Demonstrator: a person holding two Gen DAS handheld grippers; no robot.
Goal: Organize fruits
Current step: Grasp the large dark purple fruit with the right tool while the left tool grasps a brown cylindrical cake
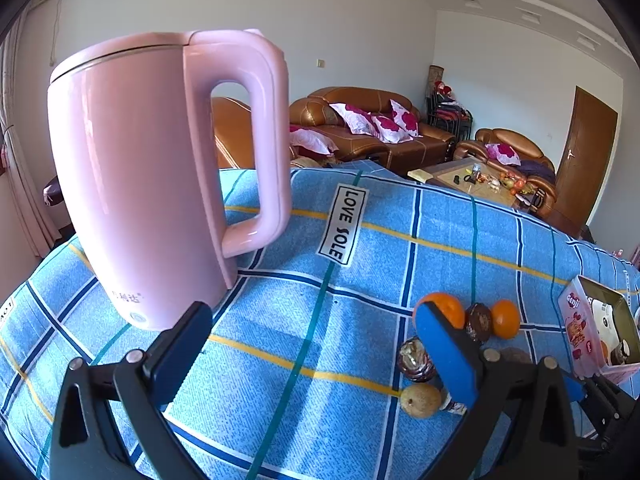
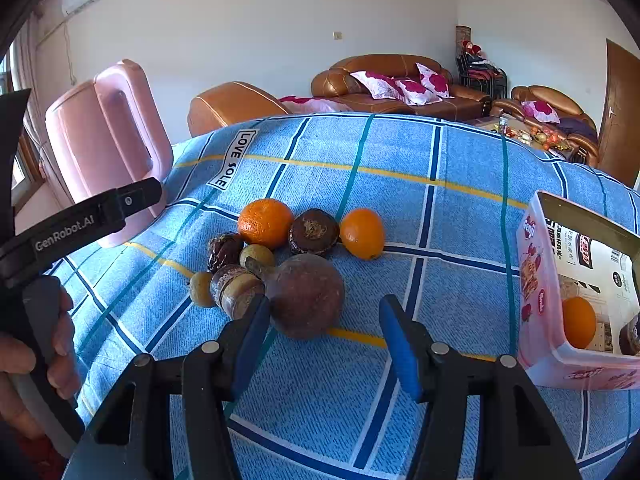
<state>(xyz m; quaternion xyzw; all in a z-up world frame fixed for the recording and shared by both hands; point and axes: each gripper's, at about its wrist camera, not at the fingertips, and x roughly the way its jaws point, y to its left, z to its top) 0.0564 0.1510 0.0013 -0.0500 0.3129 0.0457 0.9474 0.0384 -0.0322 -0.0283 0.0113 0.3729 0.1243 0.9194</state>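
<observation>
A cluster of fruit lies on the blue plaid cloth: two oranges, a dark round fruit, a large brown round fruit, small yellow-green fruits and dark wrinkled ones. My right gripper is open and empty just in front of the large brown fruit. A pink open box at right holds an orange. My left gripper is open and empty, left of the fruit; an orange shows behind its right finger.
A pink kettle stands on the cloth at the left, close to my left gripper; it also shows in the right wrist view. Brown sofas and a low table stand beyond the far edge.
</observation>
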